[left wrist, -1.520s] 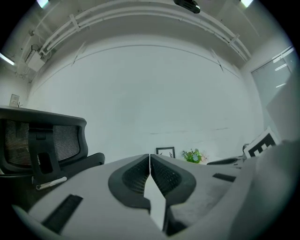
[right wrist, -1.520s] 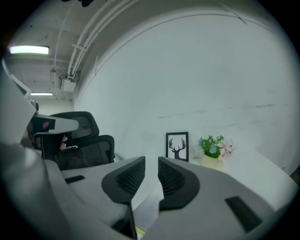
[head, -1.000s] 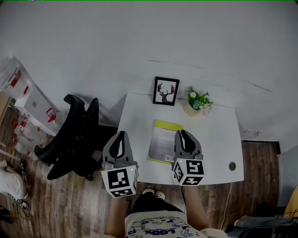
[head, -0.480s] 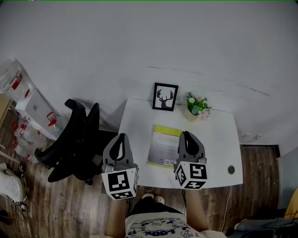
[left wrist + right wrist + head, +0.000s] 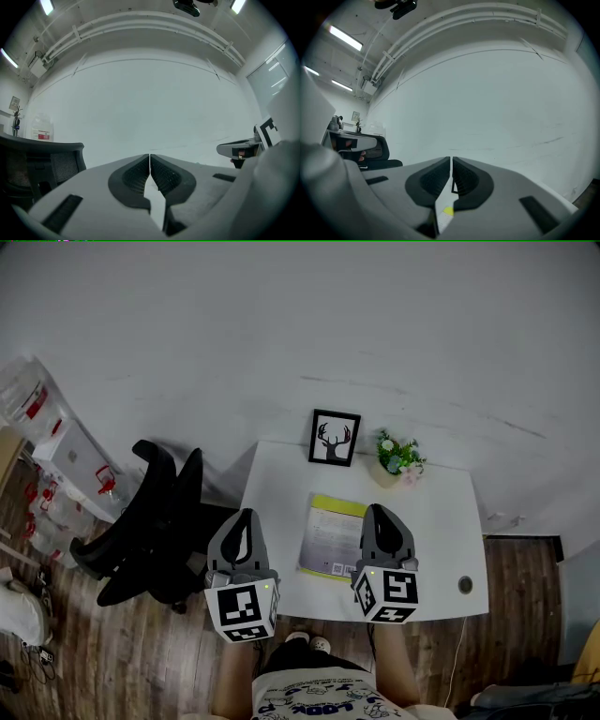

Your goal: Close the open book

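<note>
The book lies flat on the white table, its pale printed face up and a yellow-green strip along its far edge. My right gripper hovers over the book's right edge, pointing level. Its jaws are closing to a thin slit with nothing between them. In the right gripper view a bit of the book's yellow shows below the jaws. My left gripper stays left of the table's front corner, shut and empty, and the left gripper view faces the bare wall.
A framed deer picture and a small potted plant stand at the table's back edge. A round cable hole sits at the front right. A black office chair stands left of the table, with boxes beyond it.
My right gripper has risen slightly above the book's right side. The left gripper and the book have stayed put.
</note>
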Demonstrator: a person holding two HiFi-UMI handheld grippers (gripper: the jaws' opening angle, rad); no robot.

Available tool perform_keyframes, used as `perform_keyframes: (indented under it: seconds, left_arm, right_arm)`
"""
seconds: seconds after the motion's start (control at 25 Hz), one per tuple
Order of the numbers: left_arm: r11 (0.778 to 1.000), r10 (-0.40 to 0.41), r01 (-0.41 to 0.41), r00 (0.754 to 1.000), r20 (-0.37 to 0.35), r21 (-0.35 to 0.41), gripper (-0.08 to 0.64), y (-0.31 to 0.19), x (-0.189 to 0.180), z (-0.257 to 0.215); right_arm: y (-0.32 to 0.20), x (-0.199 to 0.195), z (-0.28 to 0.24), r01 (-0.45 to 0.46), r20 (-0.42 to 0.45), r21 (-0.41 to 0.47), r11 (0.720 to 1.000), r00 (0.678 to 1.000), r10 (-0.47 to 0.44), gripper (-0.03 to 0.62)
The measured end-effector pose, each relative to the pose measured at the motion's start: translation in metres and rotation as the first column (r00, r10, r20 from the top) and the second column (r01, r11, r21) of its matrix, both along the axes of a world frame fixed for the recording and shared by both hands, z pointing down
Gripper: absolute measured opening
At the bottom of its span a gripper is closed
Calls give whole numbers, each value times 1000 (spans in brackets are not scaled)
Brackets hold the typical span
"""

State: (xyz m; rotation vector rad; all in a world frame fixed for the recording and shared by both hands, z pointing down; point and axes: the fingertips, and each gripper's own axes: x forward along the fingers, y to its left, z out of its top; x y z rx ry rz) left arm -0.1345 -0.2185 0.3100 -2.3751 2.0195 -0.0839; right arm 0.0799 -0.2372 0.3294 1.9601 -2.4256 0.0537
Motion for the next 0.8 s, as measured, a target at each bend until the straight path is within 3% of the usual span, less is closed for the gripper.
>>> perform_keyframes:
  seconds: [0.8]
  left_arm:
    - [1000,10,-10,1000,1,13,28,3,-6,-6]
  right_arm:
    - [5,-9,-9,2,14,16,1000,1000,-3,32]
